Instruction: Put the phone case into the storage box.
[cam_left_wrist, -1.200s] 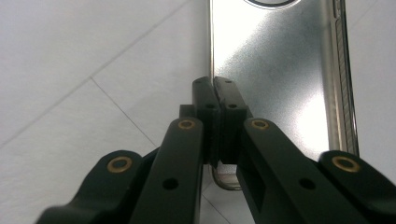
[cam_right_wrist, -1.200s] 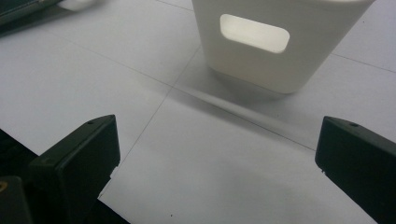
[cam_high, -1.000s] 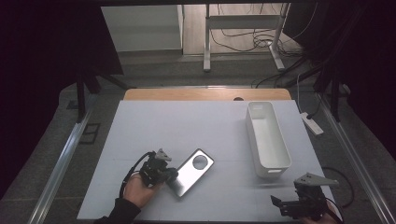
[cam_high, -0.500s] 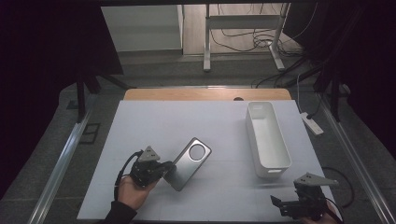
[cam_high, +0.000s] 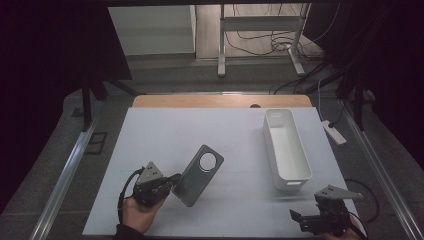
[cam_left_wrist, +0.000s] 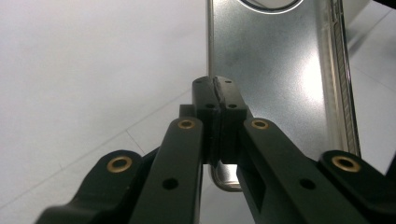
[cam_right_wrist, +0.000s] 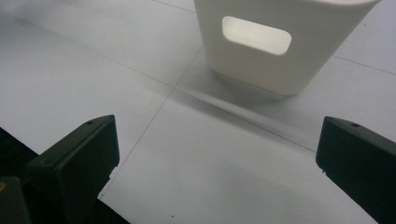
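Note:
A silvery see-through phone case (cam_high: 200, 175) with a round camera hole is held tilted above the white table (cam_high: 225, 130). My left gripper (cam_high: 172, 186) is shut on its near edge, at the front left. In the left gripper view the jaws (cam_left_wrist: 215, 91) pinch the case's rim, and the case (cam_left_wrist: 275, 70) stretches away from them. My right gripper (cam_high: 320, 220) rests at the front right corner, open with nothing between its fingers. In the right gripper view it (cam_right_wrist: 217, 140) faces the end of a white bin (cam_right_wrist: 261, 51) that has a handle slot.
The long white bin (cam_high: 291, 184) stands lengthwise on the right side of the table and looks empty. A wooden strip (cam_high: 220, 101) runs along the table's far edge. Metal rails flank the table, and cables lie on the floor beyond.
My left gripper has shifted a little to the left and up with the phone case, and the case has tipped from lying nearly flat to standing tilted. The right gripper has stayed put.

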